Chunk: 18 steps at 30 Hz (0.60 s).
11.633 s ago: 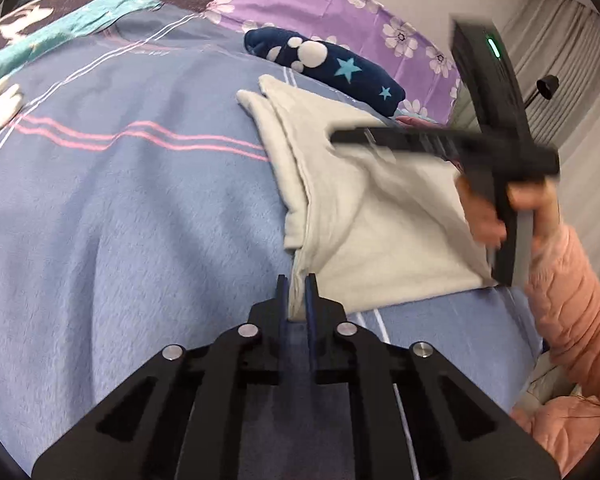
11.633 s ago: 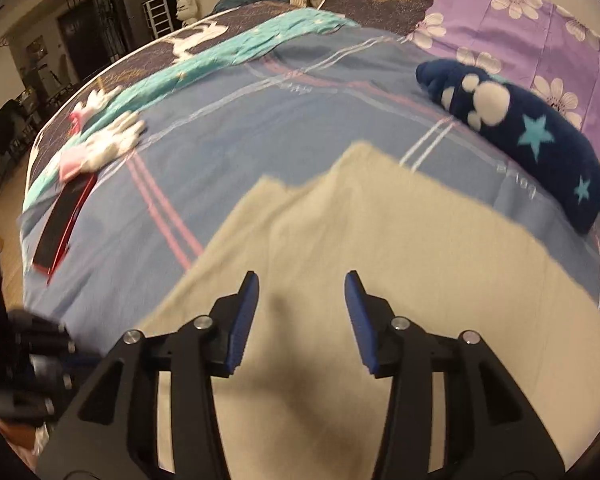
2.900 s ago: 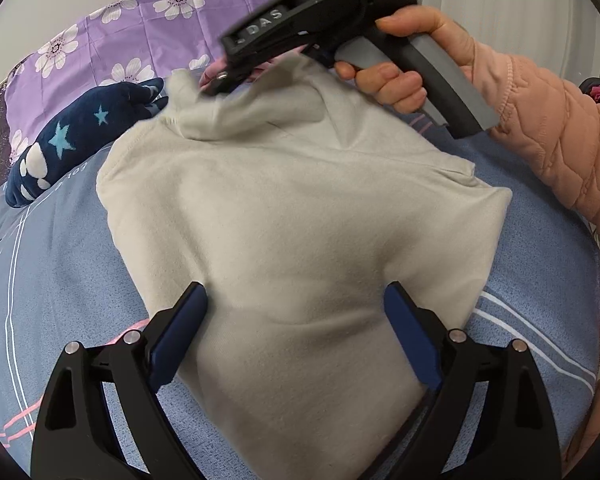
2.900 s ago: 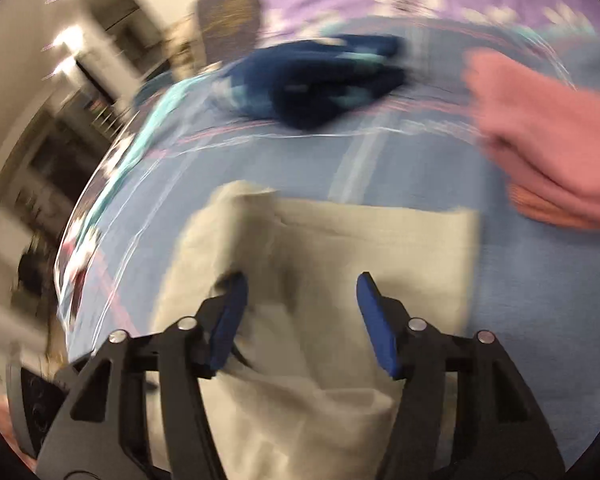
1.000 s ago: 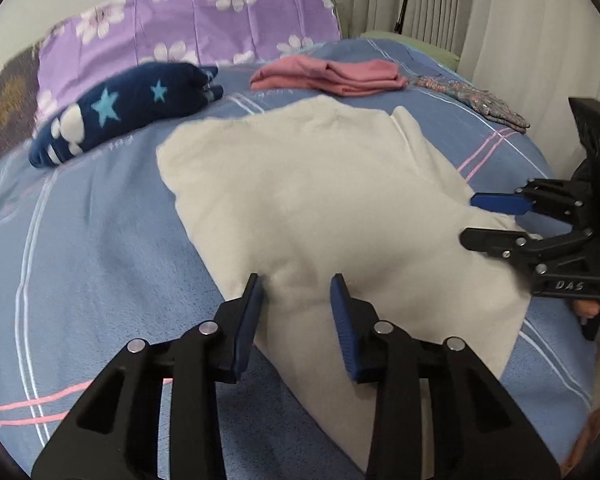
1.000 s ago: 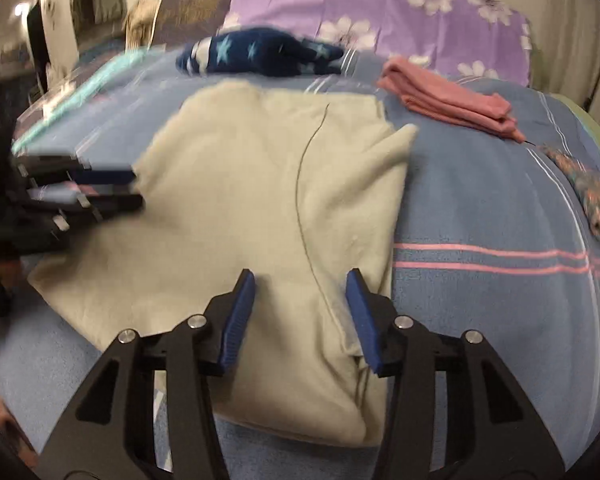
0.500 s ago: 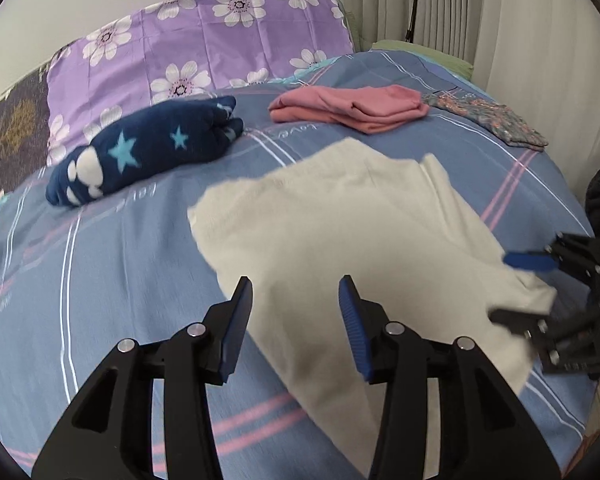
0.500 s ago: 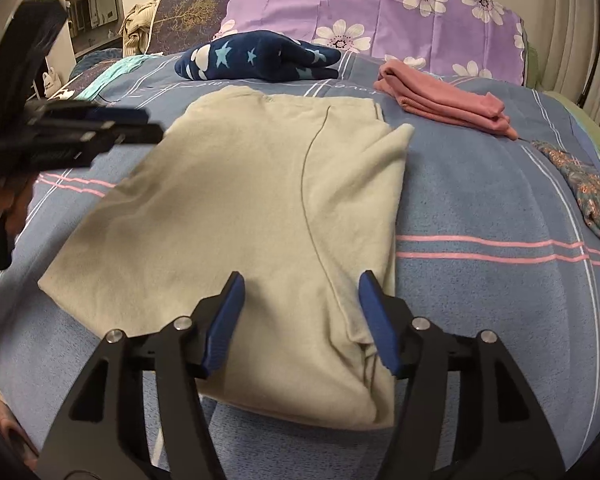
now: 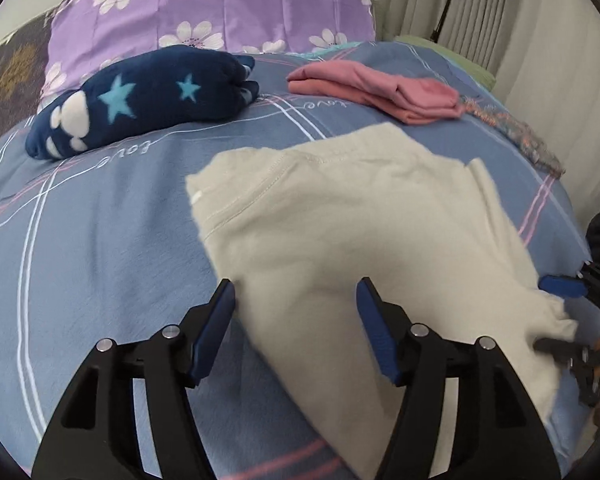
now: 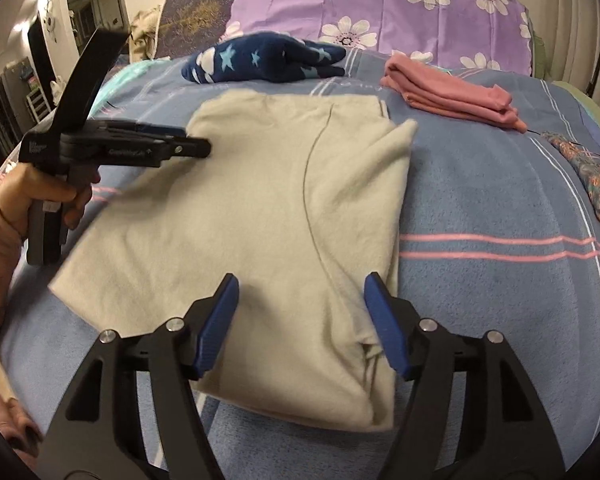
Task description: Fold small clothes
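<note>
Right wrist view, left to right, all placed against the cream garment (image 10: 260,208). A hand (image 10: 32,196) holds the left gripper (image 10: 192,142) at the garment's left edge, fingers seen side-on over the cloth; the left wrist view shows those fingers (image 9: 216,328) spread and opening, with cloth lying below and between them, not pinched. Navy star bundle (image 10: 260,60) lies beyond the garment's far edge, against the purple pillow (image 10: 380,8). The garment lies flat on the blue bed (image 10: 500,200), folded, a sleeve layer doubled along its right side. Right gripper (image 10: 300,316) hovers over the garment's near edge, fingers (image 10: 384,328) wide and opening, cloth under the gap, nothing gripped. Pink folded clothes (image 10: 452,96) sit beyond the garment's far right corner. A patterned cloth (image 10: 592,176) lies well right of the garment near the bed edge.

In the left wrist view the right gripper (image 9: 568,316) shows at the garment's (image 9: 360,232) right corner.
</note>
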Available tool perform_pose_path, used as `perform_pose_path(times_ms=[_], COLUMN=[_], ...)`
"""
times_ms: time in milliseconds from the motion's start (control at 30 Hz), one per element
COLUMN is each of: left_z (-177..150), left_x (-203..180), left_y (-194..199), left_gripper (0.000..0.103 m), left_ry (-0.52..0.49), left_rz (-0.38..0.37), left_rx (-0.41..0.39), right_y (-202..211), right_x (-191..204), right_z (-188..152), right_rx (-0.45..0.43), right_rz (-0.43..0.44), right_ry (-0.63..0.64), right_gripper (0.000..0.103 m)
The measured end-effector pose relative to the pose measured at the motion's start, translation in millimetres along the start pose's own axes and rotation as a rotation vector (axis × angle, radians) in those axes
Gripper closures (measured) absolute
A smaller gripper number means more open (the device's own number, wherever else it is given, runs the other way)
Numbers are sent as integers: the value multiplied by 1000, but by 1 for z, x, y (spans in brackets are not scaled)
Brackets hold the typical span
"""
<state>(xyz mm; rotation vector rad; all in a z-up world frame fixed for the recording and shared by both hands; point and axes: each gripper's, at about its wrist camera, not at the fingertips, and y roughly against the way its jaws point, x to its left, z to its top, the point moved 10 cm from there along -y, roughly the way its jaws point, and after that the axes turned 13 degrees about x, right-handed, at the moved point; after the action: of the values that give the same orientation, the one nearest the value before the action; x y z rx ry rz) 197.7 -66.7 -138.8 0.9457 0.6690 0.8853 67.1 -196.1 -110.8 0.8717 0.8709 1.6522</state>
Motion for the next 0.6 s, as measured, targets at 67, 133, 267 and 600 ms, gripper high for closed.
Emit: perform_pose_path(times_ms=[67, 133, 267, 600], left_z=[-5, -15, -34, -14], left_x=[0, 1, -7, -25], left_y=[10, 10, -4, -21], left_gripper=[30, 26, 20, 25], left_ry=[1, 15, 62, -19], left_rz=[-28, -55, -192, -191], left_rx=[-12, 9, 64, 102], right_y=[11, 12, -21, -73], right_x=[-14, -29, -52, -32], right_z=[13, 26, 35, 72], right_rx=[-26, -23, 65, 158], right_rz=[22, 68, 96, 231], right_ry=[-56, -96, -144, -42], right_gripper=[30, 27, 27, 28])
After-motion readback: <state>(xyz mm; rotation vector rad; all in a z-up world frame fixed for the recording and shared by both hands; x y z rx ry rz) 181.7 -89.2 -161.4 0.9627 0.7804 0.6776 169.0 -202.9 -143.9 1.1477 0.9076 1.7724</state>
